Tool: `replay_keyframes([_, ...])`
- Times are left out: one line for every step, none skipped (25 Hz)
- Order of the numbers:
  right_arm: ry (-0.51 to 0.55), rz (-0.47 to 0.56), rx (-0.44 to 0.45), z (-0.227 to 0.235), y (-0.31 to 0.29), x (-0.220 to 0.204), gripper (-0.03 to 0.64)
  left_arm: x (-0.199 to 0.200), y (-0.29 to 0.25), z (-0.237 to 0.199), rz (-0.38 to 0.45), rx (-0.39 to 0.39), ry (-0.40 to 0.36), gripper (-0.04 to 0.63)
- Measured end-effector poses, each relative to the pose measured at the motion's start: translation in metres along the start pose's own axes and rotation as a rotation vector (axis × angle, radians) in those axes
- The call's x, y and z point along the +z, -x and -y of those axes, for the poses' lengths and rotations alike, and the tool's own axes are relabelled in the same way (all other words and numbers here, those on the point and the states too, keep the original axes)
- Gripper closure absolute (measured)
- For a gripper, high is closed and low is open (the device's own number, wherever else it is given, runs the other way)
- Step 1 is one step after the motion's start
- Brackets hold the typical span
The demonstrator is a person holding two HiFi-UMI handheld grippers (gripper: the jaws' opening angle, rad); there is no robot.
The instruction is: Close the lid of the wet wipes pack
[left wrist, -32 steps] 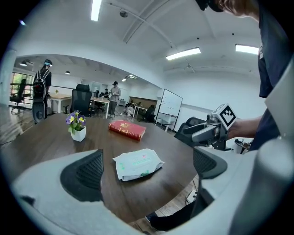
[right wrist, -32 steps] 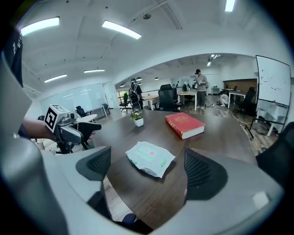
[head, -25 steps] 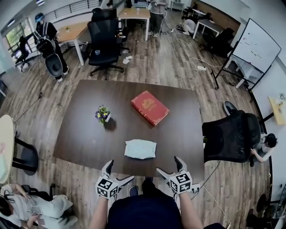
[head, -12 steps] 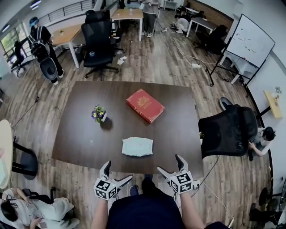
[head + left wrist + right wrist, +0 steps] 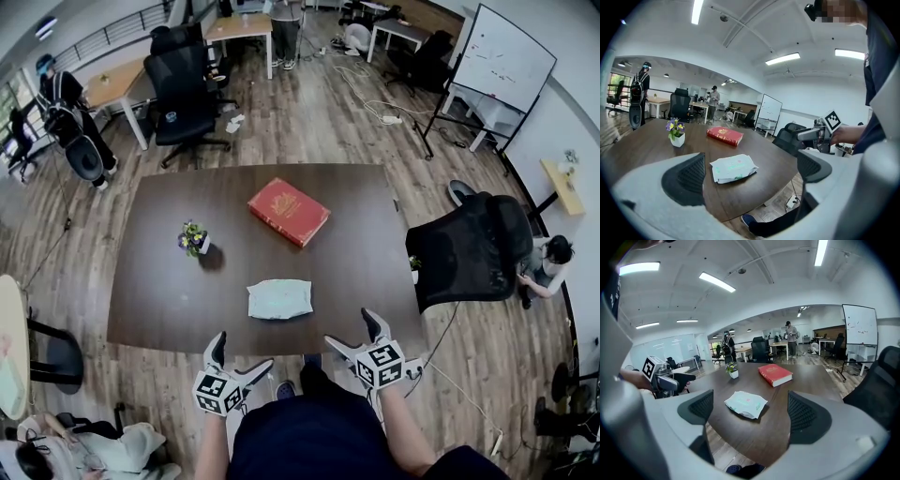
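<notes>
A dark brown table (image 5: 169,291) fills the middle of the head view, standing on a wood floor in an open office. Just off its right edge stands a black chair (image 5: 469,248), and a whiteboard (image 5: 502,58) stands farther back on that side. A red book (image 5: 288,211) lies flat and closed on the far half of the table, set at a slant.

The wipes pack (image 5: 279,299) lies flat on the near half, about midway across, well apart from the book and a little in from the near edge. It is pale with green print on top. Its lid is too small to make out in any view.

The left gripper (image 5: 239,356) and the right gripper (image 5: 349,330) hang side by side just off the near edge, in front of the person's body. Both point toward the pack and touch nothing. Each has its jaws spread wide with nothing between the pads. In both gripper views the pack shows through the gap, lying further off on the table.

A small white pot (image 5: 193,239) of purple and yellow flowers stands left of the book, well apart from the pack.
</notes>
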State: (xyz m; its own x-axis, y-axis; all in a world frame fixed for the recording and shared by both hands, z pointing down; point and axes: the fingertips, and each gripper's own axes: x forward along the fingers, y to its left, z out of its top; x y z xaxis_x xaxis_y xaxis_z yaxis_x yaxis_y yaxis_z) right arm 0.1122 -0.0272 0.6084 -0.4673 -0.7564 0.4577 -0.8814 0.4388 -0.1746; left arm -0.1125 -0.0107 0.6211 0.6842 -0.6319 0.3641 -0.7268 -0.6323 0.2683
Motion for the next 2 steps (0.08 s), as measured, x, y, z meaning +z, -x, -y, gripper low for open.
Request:
replay_keyframes([-0.002,0.002,0.002,0.0010,0.0014,0.0009,0.109,0.0008,-0.0006,0.0015,-0.001,-0.001,0.000,-0.005])
replay_keyframes([-0.004,0.002,0.003,0.0019,0.0027,0.0017,0.109,0.0016,-0.0013,0.0029,-0.002,-0.002,0.001,-0.005])
